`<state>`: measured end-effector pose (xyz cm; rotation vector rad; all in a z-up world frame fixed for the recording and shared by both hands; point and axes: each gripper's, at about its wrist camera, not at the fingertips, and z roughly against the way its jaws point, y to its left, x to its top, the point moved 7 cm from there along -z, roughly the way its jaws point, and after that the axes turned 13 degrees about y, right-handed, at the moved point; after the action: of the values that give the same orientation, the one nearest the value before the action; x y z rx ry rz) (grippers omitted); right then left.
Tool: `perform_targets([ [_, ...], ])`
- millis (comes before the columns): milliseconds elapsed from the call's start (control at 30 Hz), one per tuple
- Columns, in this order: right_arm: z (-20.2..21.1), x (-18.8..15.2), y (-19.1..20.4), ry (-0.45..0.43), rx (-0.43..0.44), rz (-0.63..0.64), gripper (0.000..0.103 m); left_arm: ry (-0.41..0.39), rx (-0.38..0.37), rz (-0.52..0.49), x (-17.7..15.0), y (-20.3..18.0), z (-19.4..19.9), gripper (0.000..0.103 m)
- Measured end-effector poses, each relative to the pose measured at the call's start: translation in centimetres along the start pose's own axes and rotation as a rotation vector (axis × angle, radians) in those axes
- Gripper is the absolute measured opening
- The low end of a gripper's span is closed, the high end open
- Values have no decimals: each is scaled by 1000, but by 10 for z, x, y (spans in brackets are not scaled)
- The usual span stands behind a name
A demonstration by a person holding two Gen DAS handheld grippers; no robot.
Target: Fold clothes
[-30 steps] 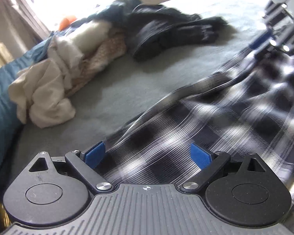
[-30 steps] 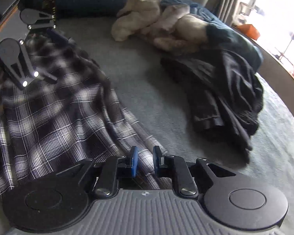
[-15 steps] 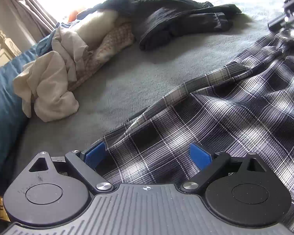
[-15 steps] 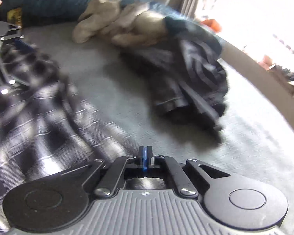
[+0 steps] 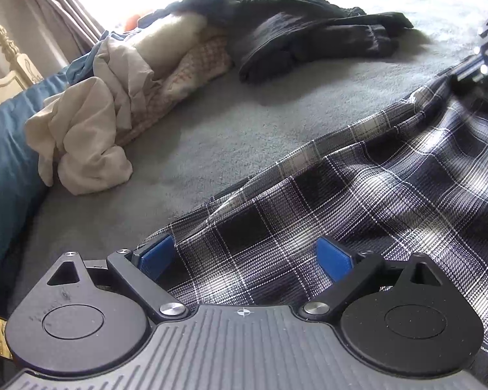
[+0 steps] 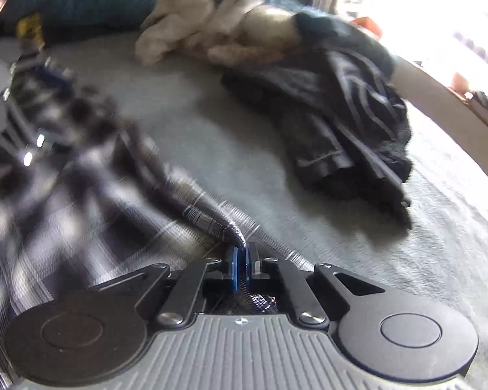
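The right gripper (image 6: 240,265) pinches an edge of the plaid shirt (image 5: 357,201) spread on the bed (image 5: 244,123) while the left gripper (image 5: 245,255) hovers wide open over it, so the grab looks half done, left needing its own pinch next.

The left gripper (image 5: 247,256) points down at a slant. Its two blue pads (image 5: 333,258) stand wide apart and press on nothing. The right gripper (image 6: 240,268) also tilts down. Its blue pads (image 6: 233,269) are squeezed together, with only a thin fold pinched between them. Its black tip shows far off at the right edge of the left view.
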<state>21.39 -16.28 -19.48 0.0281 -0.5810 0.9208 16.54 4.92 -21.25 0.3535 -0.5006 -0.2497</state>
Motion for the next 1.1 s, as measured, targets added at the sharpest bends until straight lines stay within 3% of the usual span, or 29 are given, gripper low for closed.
perform_targets([
  [167,5,3,-9,-6,-59,-35,3,-10,-11,9,-3,5,0,96],
  [333,-17,-6,-16,48,-128,-70,6,-11,-23,27,-4,7,-2,96],
  [367,-18,-7,-20,46,-127,-102,15,-12,-24,29,-5,7,-2,96],
  [400,-17,-8,-25,45,-130,-140,33,-13,-24,31,-5,7,-2,96],
  [467,-9,-11,-42,33,-121,-244,57,-14,-26,36,-5,7,-2,96],
  [567,5,-25,-76,22,-52,-453,66,-16,-28,43,-6,8,-2,96],
  [667,30,-53,-113,-31,-35,-684,72,-18,-32,54,-8,9,-2,96],
  [800,79,-117,-158,-156,-2,-1005,74,-15,-23,69,-7,14,2,96],
  [867,100,-153,-178,-187,-36,-1133,75,-15,-13,84,-7,19,4,96],
  [1100,143,-244,-212,-176,-171,-1386,75,-30,7,152,-8,34,14,95],
])
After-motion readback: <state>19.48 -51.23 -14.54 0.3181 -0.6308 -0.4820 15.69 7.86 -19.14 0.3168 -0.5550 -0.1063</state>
